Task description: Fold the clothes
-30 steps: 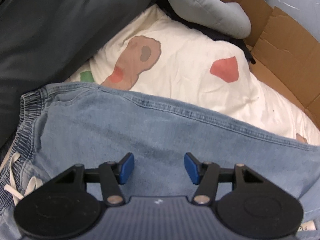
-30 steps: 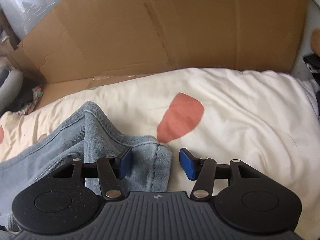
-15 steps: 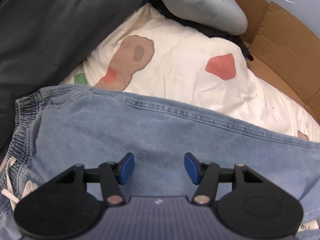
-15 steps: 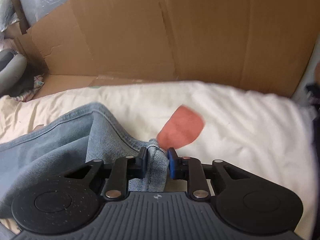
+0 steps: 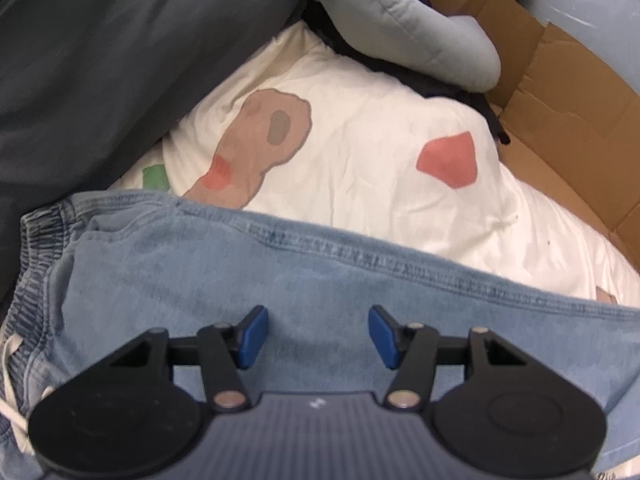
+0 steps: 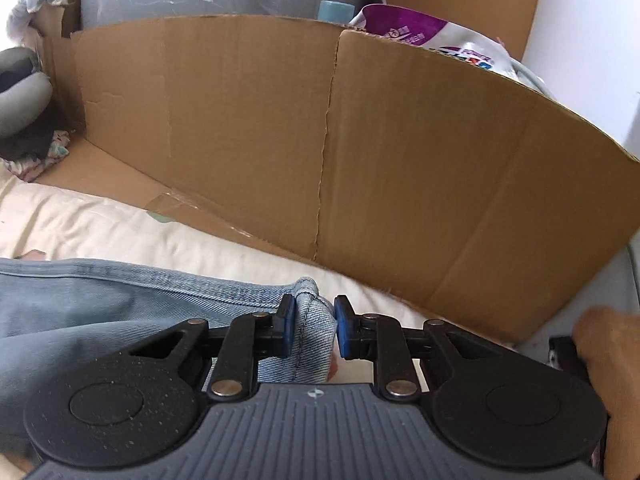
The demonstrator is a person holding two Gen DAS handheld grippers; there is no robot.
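- My left gripper: jaws spread wide, grasping nothing, blue pads poised above the denim trousers.
- My right gripper: jaws clenched on the bunched hem end of the denim trousers, fabric pinched between both blue pads.
- Denim trousers: light blue, spread across the near part of the cream quilt; gathered waistband and white drawstring at the left end, hem at the right end in my grip.
- Cream quilt: beyond the trousers, printed with a brown patch, a red patch and a green patch.
- Dark grey cushion: left of the quilt.
- Pale grey pillow: at the quilt's far edge.
- Cardboard sheet: upright along the quilt's far side.
- Purple-and-white bag: behind the cardboard.
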